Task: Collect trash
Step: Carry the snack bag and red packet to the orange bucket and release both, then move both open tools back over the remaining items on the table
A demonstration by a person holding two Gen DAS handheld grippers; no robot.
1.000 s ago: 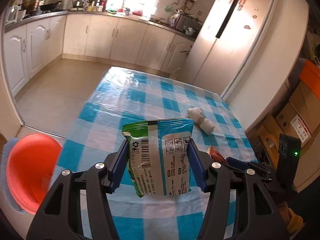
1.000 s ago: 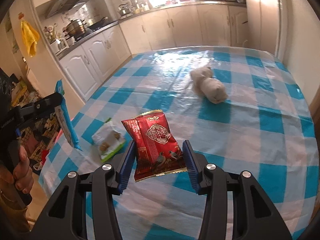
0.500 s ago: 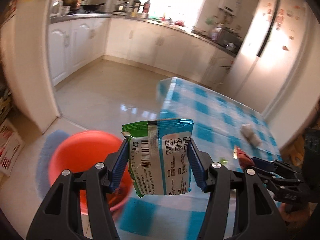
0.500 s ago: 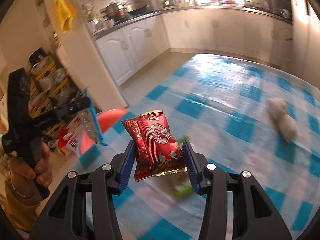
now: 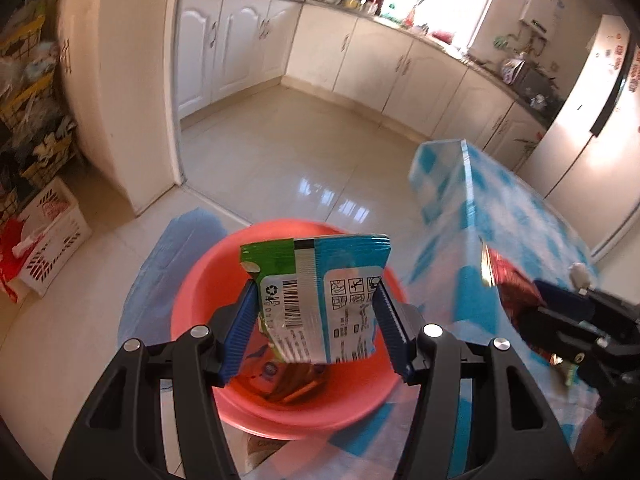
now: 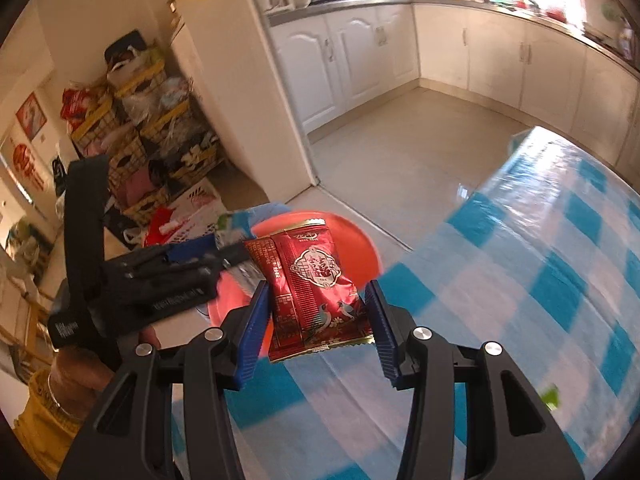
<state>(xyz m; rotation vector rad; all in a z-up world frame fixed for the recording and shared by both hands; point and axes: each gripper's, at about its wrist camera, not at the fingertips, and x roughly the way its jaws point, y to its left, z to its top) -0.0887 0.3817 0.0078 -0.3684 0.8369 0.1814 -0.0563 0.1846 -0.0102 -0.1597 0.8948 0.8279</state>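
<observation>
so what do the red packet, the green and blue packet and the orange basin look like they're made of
Red packet: likely metallised plastic film; glossy, creased, with a crimped gold edge.
Green and blue packet: thin printed plastic film; shiny, with a flat back seam and serrated top seal.
Orange basin: looks like moulded plastic; smooth, uniform colour, soft sheen, rounded rim.

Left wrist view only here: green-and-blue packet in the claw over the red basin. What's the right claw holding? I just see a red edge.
Observer: A red snack packet printed with birds, pinched between the right claw fingers.
Operator: Is it over the basin yet?
Observer: Not squarely. In the right wrist view the red basin sits beyond the packet, and checked tablecloth lies under the claw.
Operator: Anything left on the table?
Observer: A small green scrap lies on the cloth at the right; it is too blurred to identify.
</observation>
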